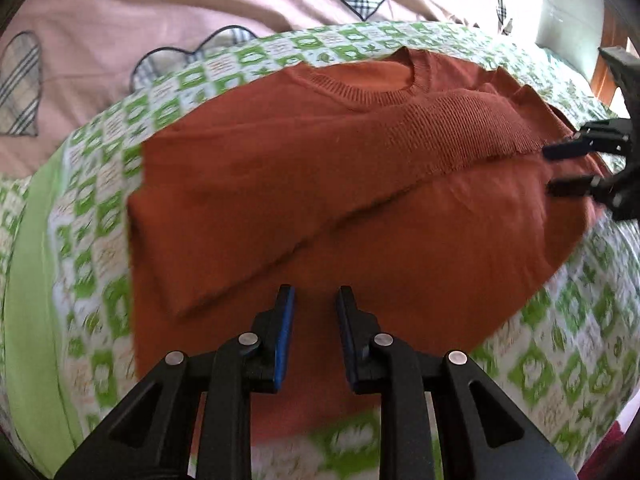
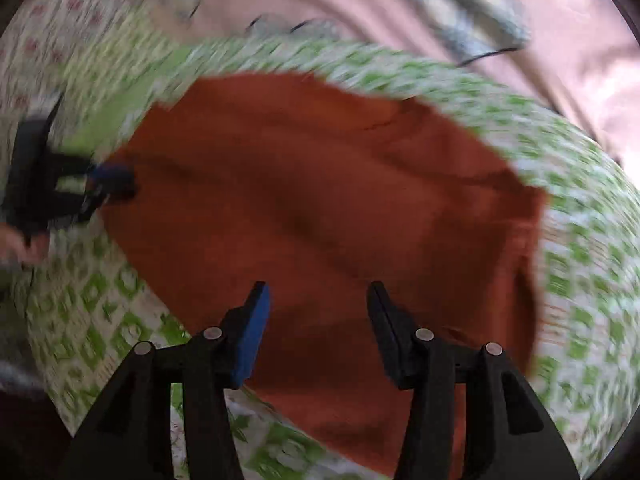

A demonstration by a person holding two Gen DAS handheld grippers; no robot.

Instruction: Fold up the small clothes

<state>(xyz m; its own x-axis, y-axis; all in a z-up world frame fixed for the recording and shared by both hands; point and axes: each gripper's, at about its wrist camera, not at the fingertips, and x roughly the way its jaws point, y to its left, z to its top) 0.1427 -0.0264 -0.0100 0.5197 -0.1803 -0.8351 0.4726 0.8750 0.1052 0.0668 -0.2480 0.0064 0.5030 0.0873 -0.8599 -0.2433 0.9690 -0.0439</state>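
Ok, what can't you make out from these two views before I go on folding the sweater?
- Sweater near hem: left wrist view, hidden behind the left claw.
- Folds and collar: right wrist view, motion blur smears the sweater.
- Left claw as seen in the right wrist view: blurred, opening unreadable.
- Right claw body: left wrist view, cut by the right edge.
- Whether either claw touches cloth: unclear.

Rust-orange sweater [image 1: 320, 184]: matt knitted cloth, fine smooth knit on the body, coarser ribbing at the neckband [image 1: 384, 94] and along the folded-over hem band. Green-and-white checked sheet [image 1: 560, 340]: thin printed woven cloth, matt. Pink quilt [image 1: 160, 12]: soft matt cloth with plaid appliqué patches. Left hand-held gripper [image 1: 316, 300]: matt black plastic, blue rubbery pads, bright metal pins. Right hand-held gripper [image 2: 318, 300]: same finish.
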